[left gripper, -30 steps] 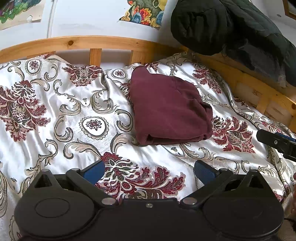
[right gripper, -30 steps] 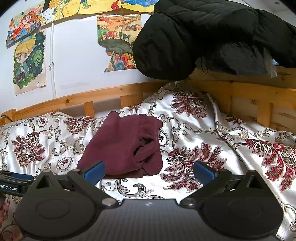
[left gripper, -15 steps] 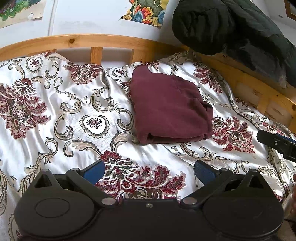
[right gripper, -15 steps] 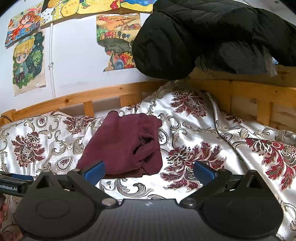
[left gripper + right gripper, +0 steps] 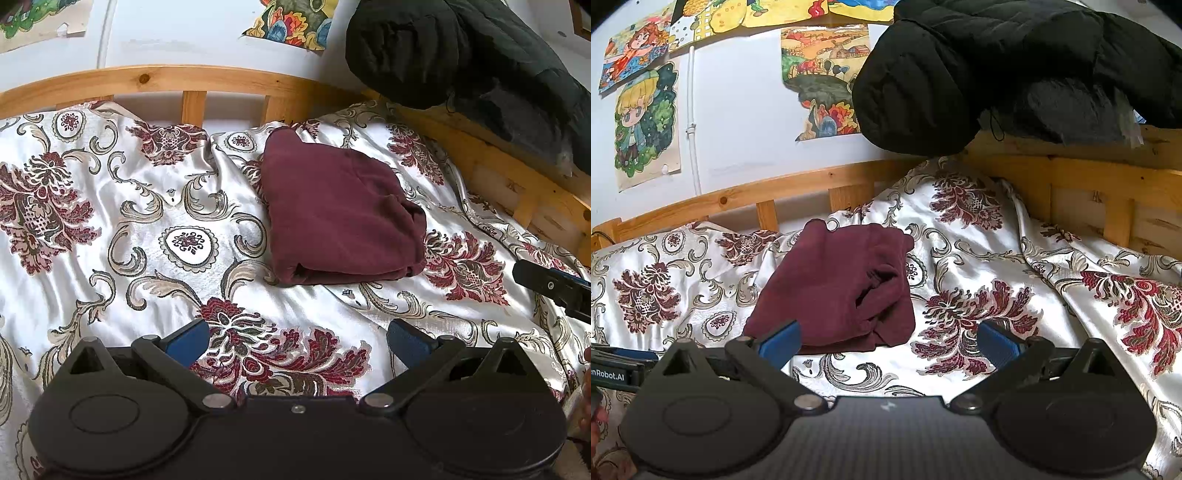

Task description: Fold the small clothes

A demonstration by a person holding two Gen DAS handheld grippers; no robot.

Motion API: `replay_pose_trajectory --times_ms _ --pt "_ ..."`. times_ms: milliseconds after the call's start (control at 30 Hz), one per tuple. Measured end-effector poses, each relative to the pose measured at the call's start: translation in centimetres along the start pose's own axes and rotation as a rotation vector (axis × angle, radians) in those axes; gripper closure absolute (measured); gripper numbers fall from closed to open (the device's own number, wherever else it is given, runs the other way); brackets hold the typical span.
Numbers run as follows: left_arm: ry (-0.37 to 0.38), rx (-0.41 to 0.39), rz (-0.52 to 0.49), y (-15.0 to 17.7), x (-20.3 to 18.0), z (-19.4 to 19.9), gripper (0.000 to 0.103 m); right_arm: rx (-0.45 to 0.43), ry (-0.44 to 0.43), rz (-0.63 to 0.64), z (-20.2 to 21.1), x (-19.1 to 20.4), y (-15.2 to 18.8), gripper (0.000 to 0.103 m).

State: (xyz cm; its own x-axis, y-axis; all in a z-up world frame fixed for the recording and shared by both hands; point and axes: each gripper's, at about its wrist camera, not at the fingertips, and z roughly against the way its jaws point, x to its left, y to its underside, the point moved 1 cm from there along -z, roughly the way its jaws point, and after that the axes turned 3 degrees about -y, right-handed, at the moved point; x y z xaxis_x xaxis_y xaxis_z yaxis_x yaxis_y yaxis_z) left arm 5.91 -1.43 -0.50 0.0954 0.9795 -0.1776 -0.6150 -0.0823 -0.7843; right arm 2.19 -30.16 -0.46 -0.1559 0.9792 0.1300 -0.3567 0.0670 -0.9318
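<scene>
Garment [image 5: 341, 218] lies folded on bed [image 5: 147, 221]; your left tongs [image 5: 297, 338] and right tongs [image 5: 888, 338] gape empty. Judged done; next needs another piece.

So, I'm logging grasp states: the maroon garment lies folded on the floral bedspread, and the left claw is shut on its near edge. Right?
Not quite. The maroon garment does lie folded on the floral bedspread, but the left claw is open and holds nothing; it sits short of the garment's near edge. The left wrist view shows bare bedspread between its fingers.
</scene>
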Motion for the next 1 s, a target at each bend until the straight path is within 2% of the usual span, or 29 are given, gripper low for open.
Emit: replay_pose_trajectory --times_ms 1000 --pt "0.004 0.017 0.040 -0.09 0.27 -0.14 0.001 0.007 0.002 -0.009 -0.03 -0.01 0.04 0.000"
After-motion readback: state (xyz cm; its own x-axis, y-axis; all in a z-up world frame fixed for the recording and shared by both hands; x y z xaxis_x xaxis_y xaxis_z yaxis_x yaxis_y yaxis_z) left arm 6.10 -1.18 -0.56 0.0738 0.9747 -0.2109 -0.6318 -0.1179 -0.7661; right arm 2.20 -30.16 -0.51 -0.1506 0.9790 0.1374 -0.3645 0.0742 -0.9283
